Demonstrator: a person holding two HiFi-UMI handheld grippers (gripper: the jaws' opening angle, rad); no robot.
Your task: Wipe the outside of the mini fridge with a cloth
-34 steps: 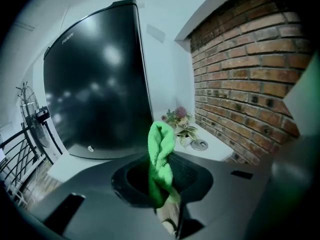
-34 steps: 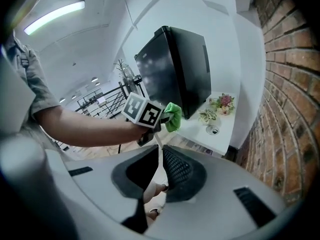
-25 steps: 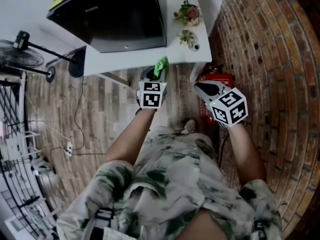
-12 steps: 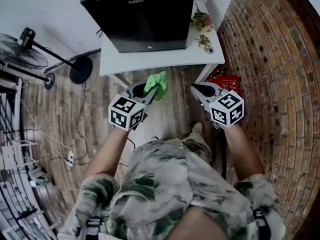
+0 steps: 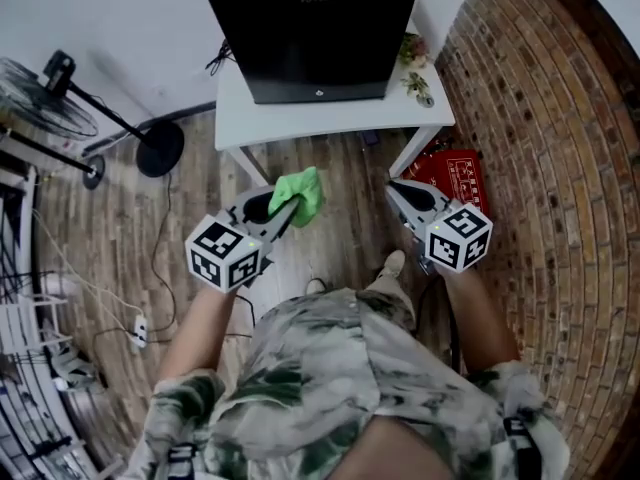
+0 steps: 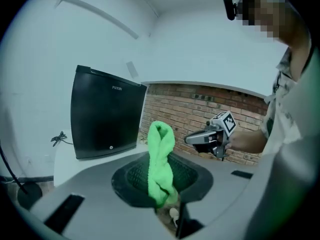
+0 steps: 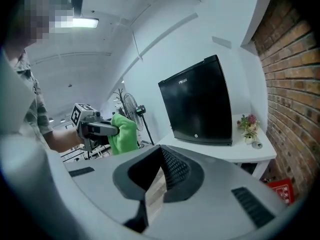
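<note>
The black mini fridge stands on a white table against the wall, also seen in the left gripper view and the right gripper view. My left gripper is shut on a green cloth, which stands up bunched between its jaws. It is held in the air in front of the table, apart from the fridge. My right gripper hovers to the right at about the same distance. Its jaws have just closed and are shut with nothing between them.
Small flower pots sit on the table right of the fridge. A red box lies on the floor by the brick wall. A standing fan and a cable with a power strip are on the left.
Both grippers have drawn back from the table toward the person. The left one, still holding the cloth, has swung left. The fridge and table now sit further away.
</note>
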